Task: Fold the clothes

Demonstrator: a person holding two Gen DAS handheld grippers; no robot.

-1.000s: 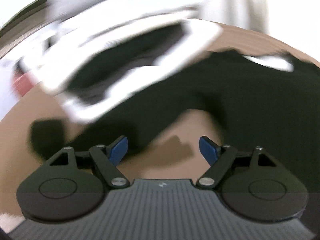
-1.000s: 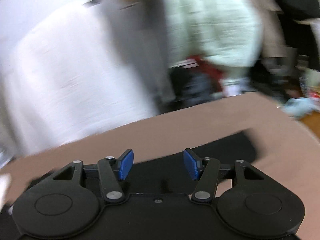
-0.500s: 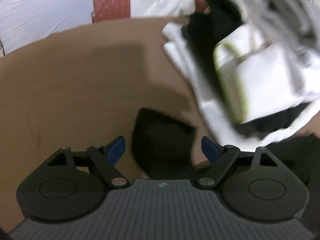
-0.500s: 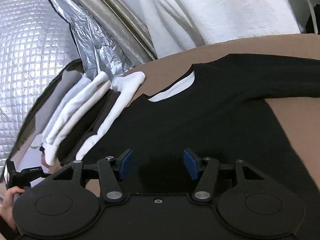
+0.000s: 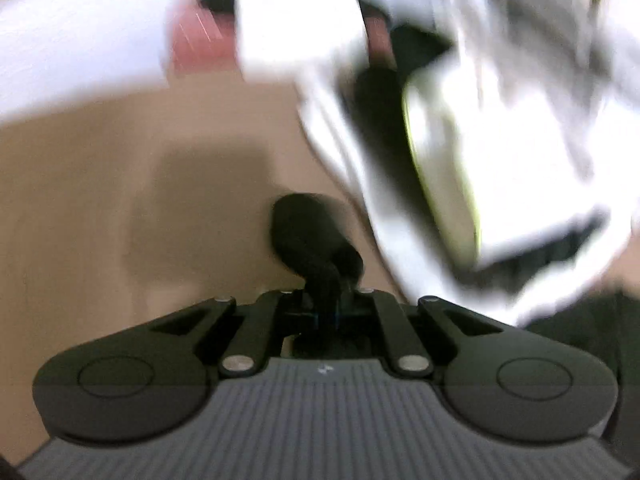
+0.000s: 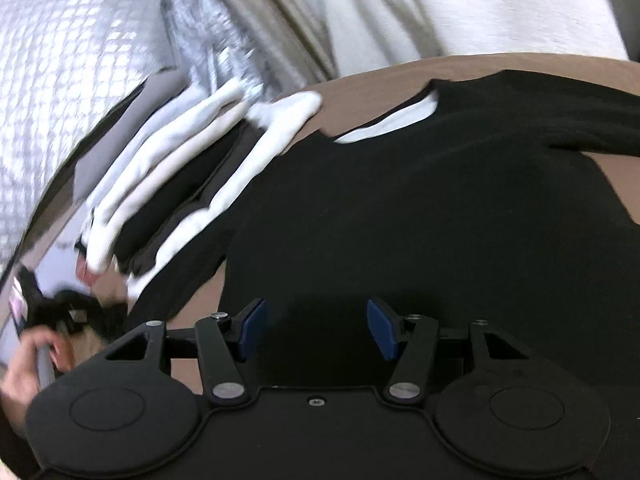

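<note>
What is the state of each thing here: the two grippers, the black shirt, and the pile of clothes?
left gripper: jaws have just closed; shut on black sleeve cuff.
right gripper: jaws open, nothing between them, over the shirt.
black shirt: unfolded, spread flat on the brown table, one sleeve stretched out sideways.
pile of clothes: folded and stacked beside the shirt, white and dark layers.

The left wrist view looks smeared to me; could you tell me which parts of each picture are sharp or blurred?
Left wrist view: motion blur smears the pile of clothes and the brown table; the left gripper, shut on the black sleeve, stays fairly crisp. Right wrist view: the black shirt is moderately sharp, the left edge streaked; fisheye bending throughout.
</note>
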